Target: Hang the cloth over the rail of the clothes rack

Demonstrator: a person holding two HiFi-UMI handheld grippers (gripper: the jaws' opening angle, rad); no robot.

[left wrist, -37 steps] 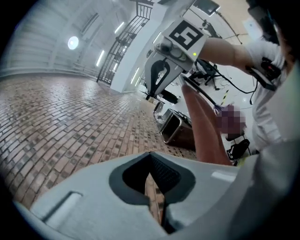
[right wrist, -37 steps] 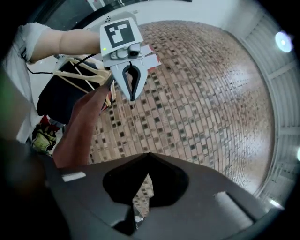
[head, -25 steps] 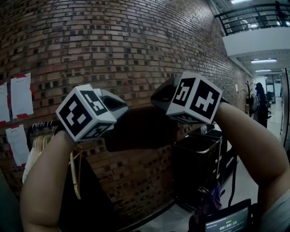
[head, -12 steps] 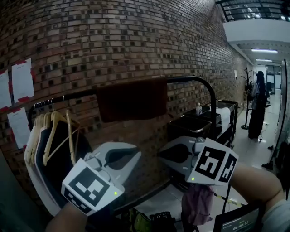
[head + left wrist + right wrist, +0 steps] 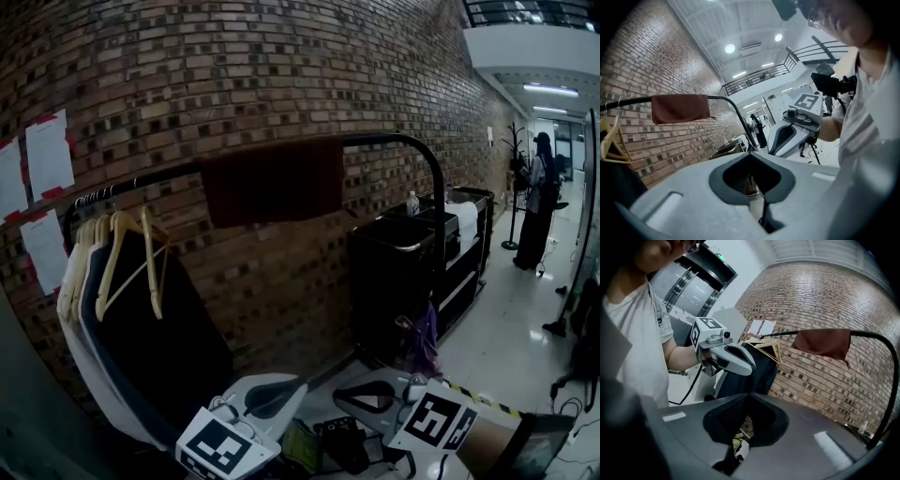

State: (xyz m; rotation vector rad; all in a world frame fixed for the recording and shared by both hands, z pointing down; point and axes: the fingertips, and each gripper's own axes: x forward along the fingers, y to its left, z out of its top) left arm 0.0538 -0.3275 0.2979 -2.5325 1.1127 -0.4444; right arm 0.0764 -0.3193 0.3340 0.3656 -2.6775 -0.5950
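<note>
1. Brick wall (image 5: 281,66) fills the background, with one black clothes rack in front of it.
2. One reddish-brown cloth (image 5: 272,180) is draped over the rail (image 5: 384,139), high above and ahead of both grippers and well apart from them.
3. Two grippers sit low: the left gripper (image 5: 300,384) and the right gripper (image 5: 339,398), tips near each other. Each has its jaws pressed together on nothing.
4. Beyond the left gripper, wooden hangers (image 5: 127,258) and a dark garment (image 5: 159,347) hang on the same rail.
5. Only the head view shows one distant standing person (image 5: 539,202) and a black trolley (image 5: 403,281).
6. Only the gripper views show the wearer's pale T-shirt (image 5: 633,338). The left gripper view alone shows two round ceiling lights (image 5: 730,48).
</note>
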